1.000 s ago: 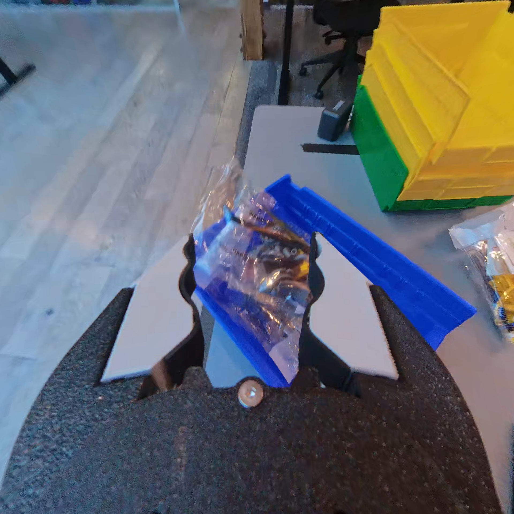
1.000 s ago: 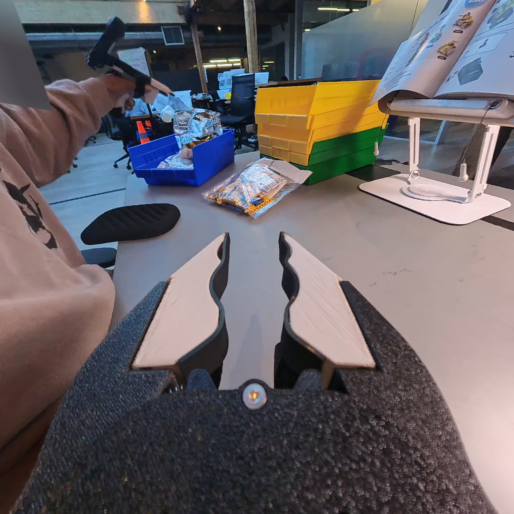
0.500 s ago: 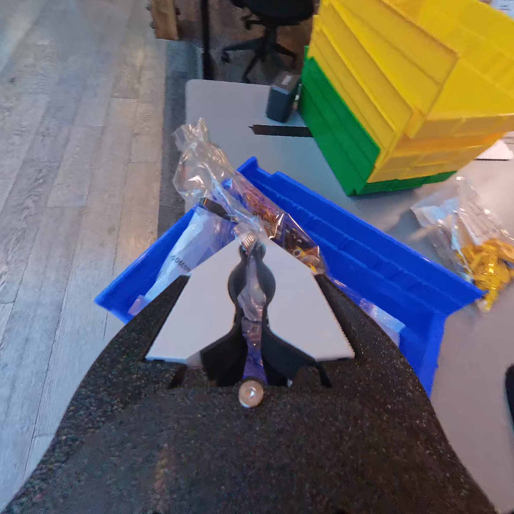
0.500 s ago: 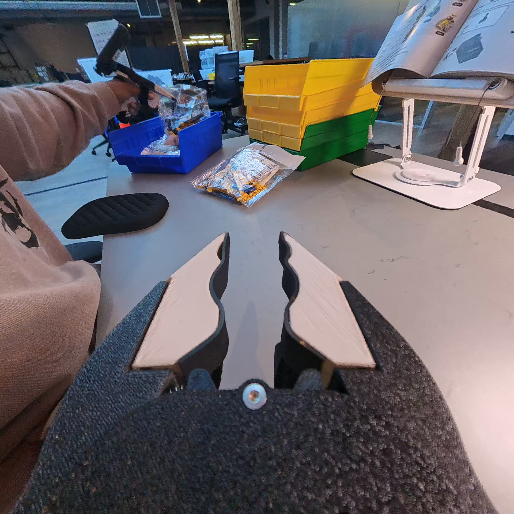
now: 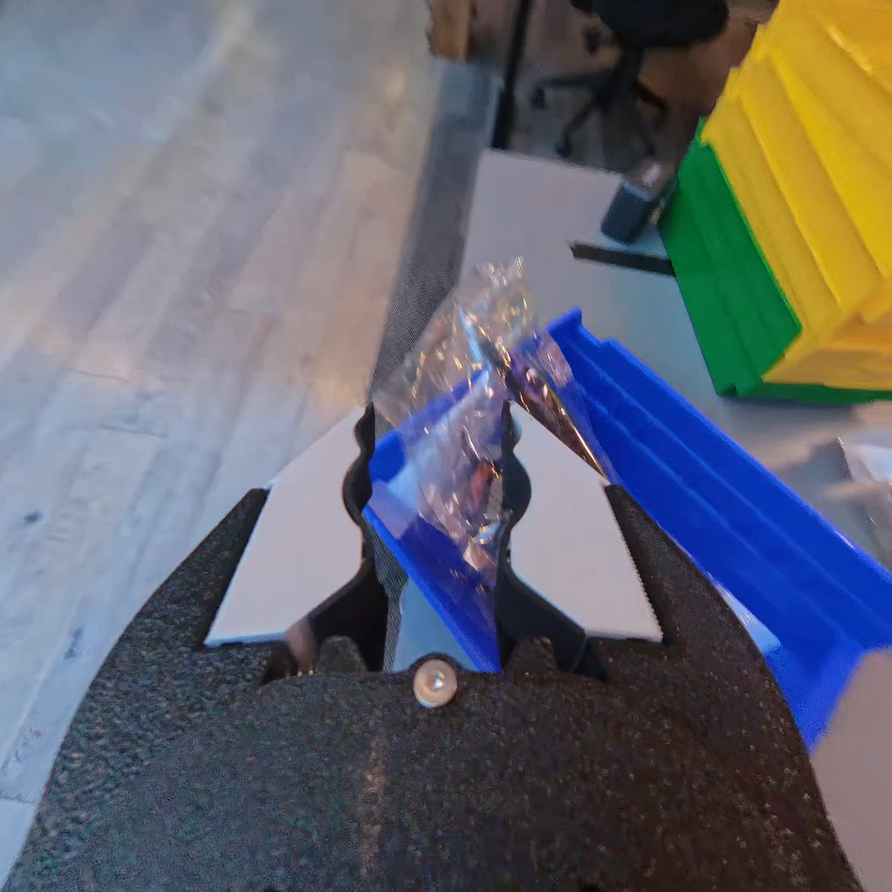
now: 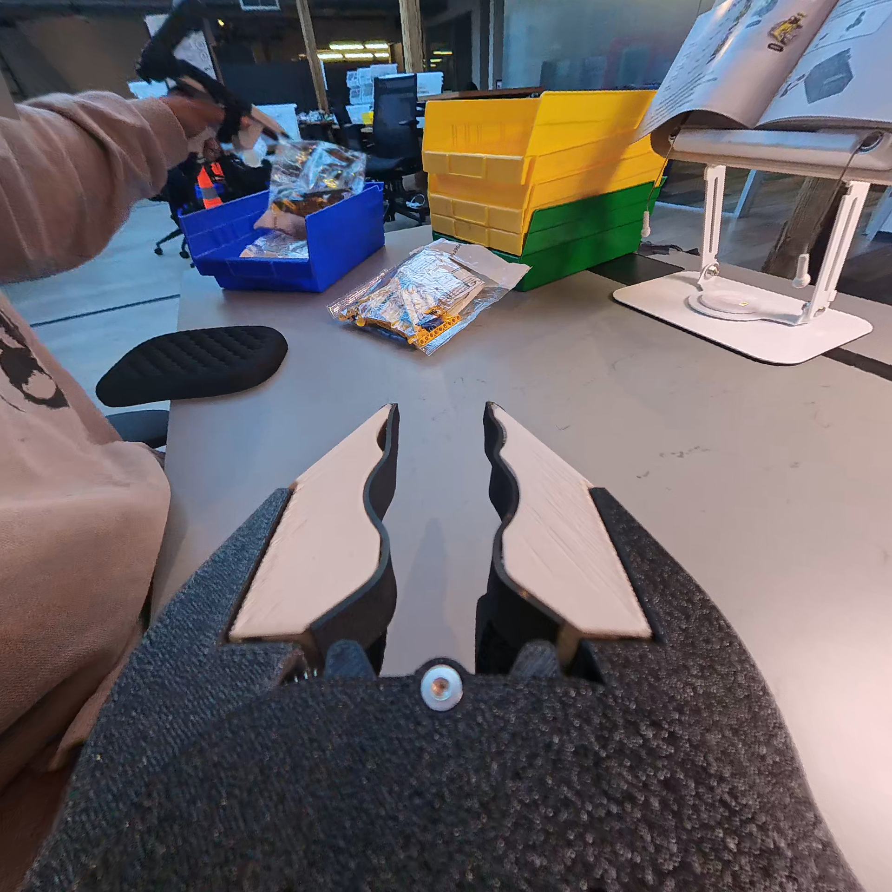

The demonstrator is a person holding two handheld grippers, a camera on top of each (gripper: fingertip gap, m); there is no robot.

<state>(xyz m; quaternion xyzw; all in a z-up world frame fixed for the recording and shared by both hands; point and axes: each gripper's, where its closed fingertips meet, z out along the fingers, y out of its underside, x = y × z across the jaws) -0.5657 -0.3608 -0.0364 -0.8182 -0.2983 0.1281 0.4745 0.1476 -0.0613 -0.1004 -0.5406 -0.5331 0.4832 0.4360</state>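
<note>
Left gripper (image 5: 437, 425) is spread above the blue bin (image 5: 714, 492), a clear bag (image 5: 458, 429) of dark parts between its fingers; blur hides whether they touch it. Right gripper (image 6: 441, 410), jaws apart and empty, hovers over the bare grey table (image 6: 627, 434); a second bag (image 6: 425, 294) with yellow parts and a printed label lies beside stacked yellow and green bins (image 6: 545, 174). A printed booklet (image 6: 772, 62), cut off by the frame, sits on a white stand (image 6: 743, 309); a black pad (image 6: 193, 362) lies at the table's edge.

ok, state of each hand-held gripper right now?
Left hand-held gripper: open, clear plastic bag between its fingers, over blue bin.
Right hand-held gripper: open, empty.
</note>
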